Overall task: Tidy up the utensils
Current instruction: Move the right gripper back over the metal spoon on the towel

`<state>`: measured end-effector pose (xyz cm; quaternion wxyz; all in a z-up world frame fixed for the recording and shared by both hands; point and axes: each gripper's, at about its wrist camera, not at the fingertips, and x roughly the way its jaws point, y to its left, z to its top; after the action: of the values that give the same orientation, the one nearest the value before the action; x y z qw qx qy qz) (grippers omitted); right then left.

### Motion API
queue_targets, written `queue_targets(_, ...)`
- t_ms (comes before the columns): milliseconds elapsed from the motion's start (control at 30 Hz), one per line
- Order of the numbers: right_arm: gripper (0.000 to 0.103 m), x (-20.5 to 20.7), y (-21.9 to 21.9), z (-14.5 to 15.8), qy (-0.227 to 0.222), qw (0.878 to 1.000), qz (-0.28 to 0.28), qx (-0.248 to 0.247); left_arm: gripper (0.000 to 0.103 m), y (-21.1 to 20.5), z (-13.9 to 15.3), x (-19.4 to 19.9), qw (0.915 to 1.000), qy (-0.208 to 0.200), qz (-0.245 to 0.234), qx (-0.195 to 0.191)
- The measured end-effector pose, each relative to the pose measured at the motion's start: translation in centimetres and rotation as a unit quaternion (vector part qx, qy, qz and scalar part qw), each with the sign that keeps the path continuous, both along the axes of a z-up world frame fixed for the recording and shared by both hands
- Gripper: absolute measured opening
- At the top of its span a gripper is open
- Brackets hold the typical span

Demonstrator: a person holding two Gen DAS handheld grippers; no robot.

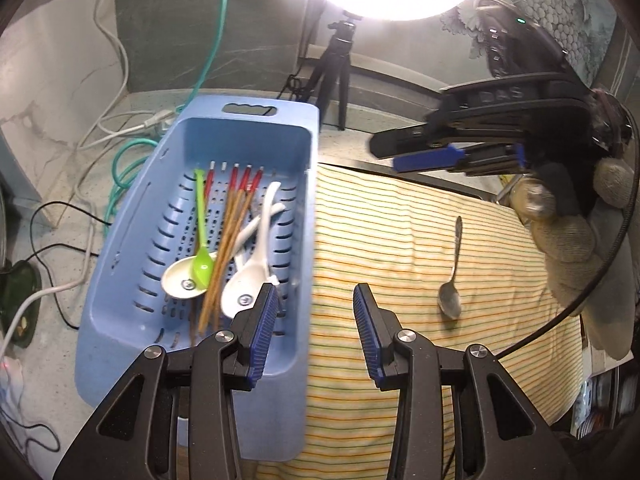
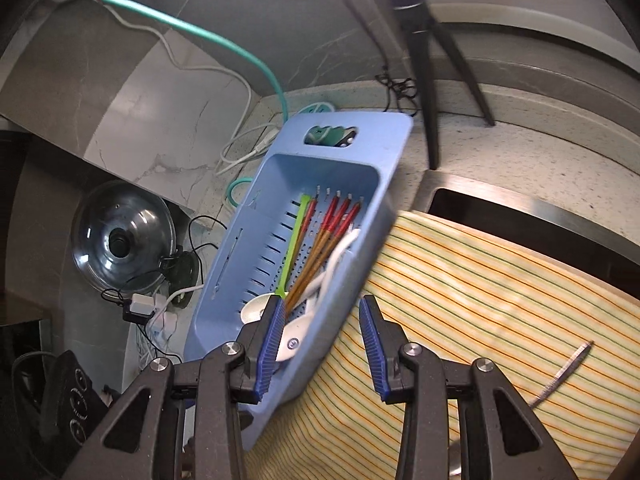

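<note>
Both grippers, left [image 1: 316, 312] and right [image 2: 322, 324], pointed steeply down at the basket's [image 1: 120, 264] edge, jaws parted, holding nothing.

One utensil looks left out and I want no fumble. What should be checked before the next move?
1. Metal teaspoon lies alone on the striped yellow cloth: not ok, still outside.
2. Left gripper open, nothing held: ok.
3. Right gripper open, nothing held: ok.
4. Blue slotted plastic basket has room left: ok.
5. Chopsticks, green spoon, white spoons inside basket: ok.
6. Basket seated steadily: cannot tell.
</note>
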<state>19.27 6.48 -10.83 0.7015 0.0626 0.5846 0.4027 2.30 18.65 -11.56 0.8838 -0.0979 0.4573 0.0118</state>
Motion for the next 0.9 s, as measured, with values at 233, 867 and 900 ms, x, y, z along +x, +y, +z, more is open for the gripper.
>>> queue_targets(233, 0.035, 0.7, -6.3, 0.3, -0.001, 0.999, -0.035, 0.002, 0.038, -3.4, -0.5, 0.7, 0.9993, 0.002, -0.036, -0.013)
queue_targets(867, 0.035, 1.1, -14.8, -6.1, 0.077, 0.992, -0.097, -0.018, 0.038, -12.7, -4.0, 2.6, 0.9879, 0.045, -0.148, -0.006)
queue_targets(900, 0.035, 1.0, -14.9, -6.6, 0.083, 0.992, -0.096, -0.019, 0.038, -12.9, -4.2, 2.8, 0.9875, 0.047, -0.151, -0.004)
